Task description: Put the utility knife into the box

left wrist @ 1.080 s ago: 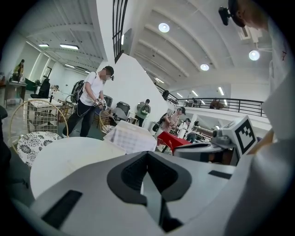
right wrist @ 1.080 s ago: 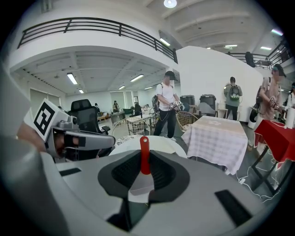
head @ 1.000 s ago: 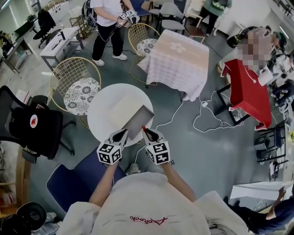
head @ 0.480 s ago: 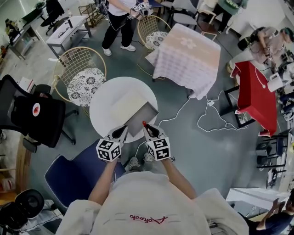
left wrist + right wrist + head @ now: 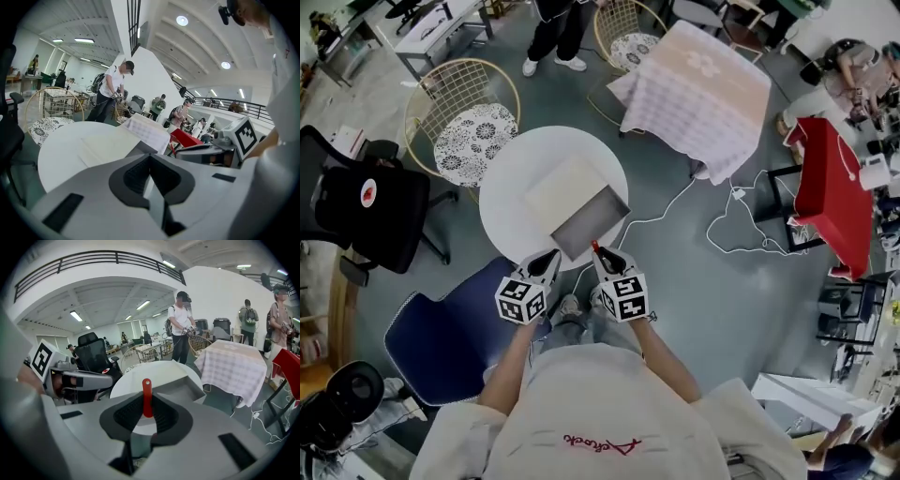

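Note:
A white round table (image 5: pixel 511 178) carries an open grey box (image 5: pixel 586 230), with its cream lid (image 5: pixel 567 186) lying flat behind it. My right gripper (image 5: pixel 596 249) is shut on a red utility knife (image 5: pixel 147 399), whose red tip (image 5: pixel 594 247) pokes out over the box's near right edge. In the right gripper view the box (image 5: pixel 180 383) lies just beyond the knife. My left gripper (image 5: pixel 551 255) hovers at the box's near left corner. In its own view the left gripper (image 5: pixel 150 161) has its pads together and nothing between them.
A blue chair (image 5: pixel 441 342) stands under my left arm, a black office chair (image 5: pixel 366 216) at the left. Behind the table are a wire chair (image 5: pixel 469 122) and a table with a checked cloth (image 5: pixel 698 89). A red table (image 5: pixel 830 187) and floor cables (image 5: pixel 741 234) lie to the right.
Both grippers have sunk a little and stay at the box's near edge. The knife is still gripped. The table has shifted up in the head view.

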Demonstrator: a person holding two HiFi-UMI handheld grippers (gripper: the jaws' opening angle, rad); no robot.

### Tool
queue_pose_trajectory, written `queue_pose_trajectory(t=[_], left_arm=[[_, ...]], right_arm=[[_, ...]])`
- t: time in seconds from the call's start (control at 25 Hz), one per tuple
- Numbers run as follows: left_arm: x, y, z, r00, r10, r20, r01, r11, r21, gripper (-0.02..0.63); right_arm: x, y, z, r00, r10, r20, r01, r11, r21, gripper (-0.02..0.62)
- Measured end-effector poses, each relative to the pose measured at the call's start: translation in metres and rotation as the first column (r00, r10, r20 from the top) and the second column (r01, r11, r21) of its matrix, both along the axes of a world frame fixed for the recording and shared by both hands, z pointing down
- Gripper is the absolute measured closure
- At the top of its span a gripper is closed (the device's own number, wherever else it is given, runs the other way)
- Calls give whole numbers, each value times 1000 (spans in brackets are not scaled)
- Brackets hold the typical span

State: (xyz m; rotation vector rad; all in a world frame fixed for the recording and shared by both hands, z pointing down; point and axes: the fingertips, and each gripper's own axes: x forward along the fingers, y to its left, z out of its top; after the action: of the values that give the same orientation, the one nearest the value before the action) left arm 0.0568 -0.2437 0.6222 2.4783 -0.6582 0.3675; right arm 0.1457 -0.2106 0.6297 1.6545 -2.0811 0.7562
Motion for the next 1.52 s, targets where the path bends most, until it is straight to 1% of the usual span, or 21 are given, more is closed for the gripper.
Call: queue_pose_trajectory(t=[0.16, 0.32, 0.48, 0.68, 0.92, 1.08, 1.2, 1.36, 1.52], left_arm=[[-3, 6, 11, 1000, -11, 7, 12, 999, -31, 595], [-9, 13, 24, 1000, -24, 18, 25, 998, -58, 595], [-19, 19, 34, 998, -50, 37, 53, 996, -78, 595], [-28, 21, 36, 996, -81, 36, 83, 993, -86, 595], [-30, 25, 36, 995, -95, 35, 97, 991, -87, 595], [-34, 26, 36, 994, -109, 32, 112, 989, -93, 595], [-39, 29, 37, 991, -127, 35, 129, 987, -97, 595], [-48, 32, 39, 987, -157, 31, 160, 981, -107, 595], [-53, 36, 40, 984, -178, 24, 179, 977, -117, 595]], right_arm=[[-1, 10, 17, 1000, -6, 13, 7, 999, -49, 531], [-3, 15, 30, 1000, -15, 24, 17, 997, -78, 531], [-7, 17, 39, 999, -33, 29, 36, 995, -98, 531], [-14, 11, 44, 998, -60, 31, 63, 992, -105, 531], [-23, -6, 49, 993, -113, 16, 114, 988, -107, 531], [-26, -23, 58, 982, -186, -24, 182, 976, -123, 531], [-29, -33, 64, 955, -283, -85, 269, 952, -145, 531], [-35, -43, 74, 882, -438, -175, 402, 892, -206, 531], [-42, -53, 82, 821, -530, -211, 477, 841, -257, 531]])
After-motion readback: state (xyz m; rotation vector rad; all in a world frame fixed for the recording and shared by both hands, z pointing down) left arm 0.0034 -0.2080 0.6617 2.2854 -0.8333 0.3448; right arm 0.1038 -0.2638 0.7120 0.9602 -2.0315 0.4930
